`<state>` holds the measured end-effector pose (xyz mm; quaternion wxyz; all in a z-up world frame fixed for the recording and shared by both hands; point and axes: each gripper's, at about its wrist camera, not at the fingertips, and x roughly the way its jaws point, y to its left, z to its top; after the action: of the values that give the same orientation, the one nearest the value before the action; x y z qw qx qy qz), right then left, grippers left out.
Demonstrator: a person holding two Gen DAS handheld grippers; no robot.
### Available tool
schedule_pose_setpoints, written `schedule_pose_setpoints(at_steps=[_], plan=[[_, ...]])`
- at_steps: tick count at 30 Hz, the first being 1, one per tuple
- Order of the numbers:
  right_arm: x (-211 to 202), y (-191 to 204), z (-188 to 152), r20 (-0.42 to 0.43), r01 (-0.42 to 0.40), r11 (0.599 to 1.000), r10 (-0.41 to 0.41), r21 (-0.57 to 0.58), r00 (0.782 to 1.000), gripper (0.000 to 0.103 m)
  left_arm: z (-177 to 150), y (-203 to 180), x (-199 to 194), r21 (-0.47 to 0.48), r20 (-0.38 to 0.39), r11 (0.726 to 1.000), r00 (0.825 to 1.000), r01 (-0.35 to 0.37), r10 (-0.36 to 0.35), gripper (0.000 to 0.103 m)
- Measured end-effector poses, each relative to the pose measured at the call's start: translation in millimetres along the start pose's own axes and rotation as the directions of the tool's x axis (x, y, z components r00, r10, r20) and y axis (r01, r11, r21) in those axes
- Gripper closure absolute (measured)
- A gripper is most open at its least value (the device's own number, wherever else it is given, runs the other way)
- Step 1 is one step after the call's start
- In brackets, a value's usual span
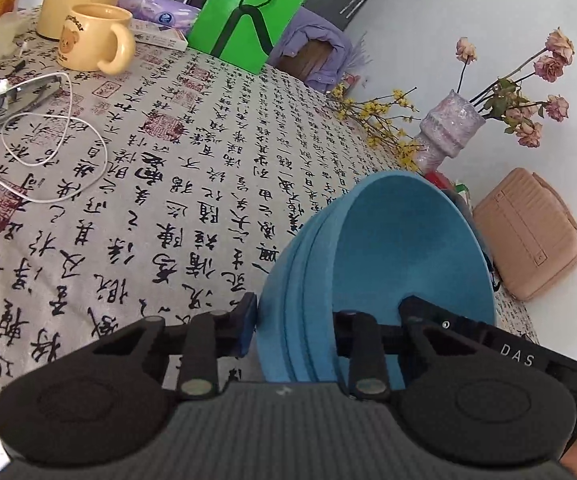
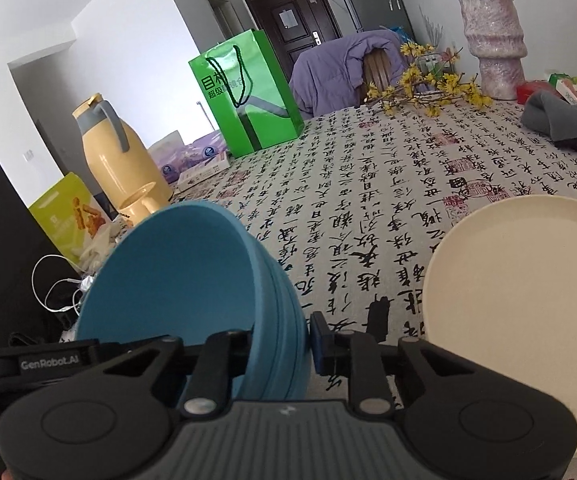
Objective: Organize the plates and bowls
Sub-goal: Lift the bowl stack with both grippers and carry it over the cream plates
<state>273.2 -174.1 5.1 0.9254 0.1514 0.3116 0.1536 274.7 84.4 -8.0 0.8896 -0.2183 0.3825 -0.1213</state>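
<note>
1. My left gripper (image 1: pixel 330 326) is clenched on the wall of a blue bowl (image 1: pixel 408 248), one finger outside and one inside, the bowl tipped on edge above the tablecloth (image 1: pixel 168 184).
2. My right gripper (image 2: pixel 282 342) grips a second blue bowl (image 2: pixel 176 272) by its rim in the same way, tilted.
3. Just beside my right gripper a cream plate (image 2: pixel 520 280) lies flat on the cloth.
4. Farther off I see a yellow mug (image 1: pixel 92 38), a green bag (image 2: pixel 248 92) and a vase (image 2: pixel 492 44).
</note>
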Motion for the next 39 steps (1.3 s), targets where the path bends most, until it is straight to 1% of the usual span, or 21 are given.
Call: schedule_pose_setpoints(at_steps=[3,14,19,27,39], plan=[[0,-2,-2,-0.012,-0.017,1.0,0.017,0.016,1.0,0.083,-2,-3,-6,-0.004,0.016,1.0,1.0,-0.016,0.016,0.075],[-16,5,-6,0.003,-0.068,0.998,0.068,-0.01,0.998,0.083,-10,-12,-31,-0.022,0.071,0.998,0.996,-0.054,0.055,0.075],[-21,2,-1,-0.003,-0.086,0.996,0.086,-0.025,0.996,0.083,-10,-22,-35,-0.032,0.088,0.998,0.994,-0.059,0.061,0.075],[-35,-15,12,0.028,-0.09,0.995,0.091,-0.037,0.995,0.083,-7,-51,-30,-0.015,0.107,0.998,0.993,-0.057,0.059,0.075],[-56,-56,31,0.072,-0.07,0.997,0.071,-0.018,0.995,0.083,-5,-98,-8,0.04,0.097,0.998,0.995,-0.037,0.033,0.075]])
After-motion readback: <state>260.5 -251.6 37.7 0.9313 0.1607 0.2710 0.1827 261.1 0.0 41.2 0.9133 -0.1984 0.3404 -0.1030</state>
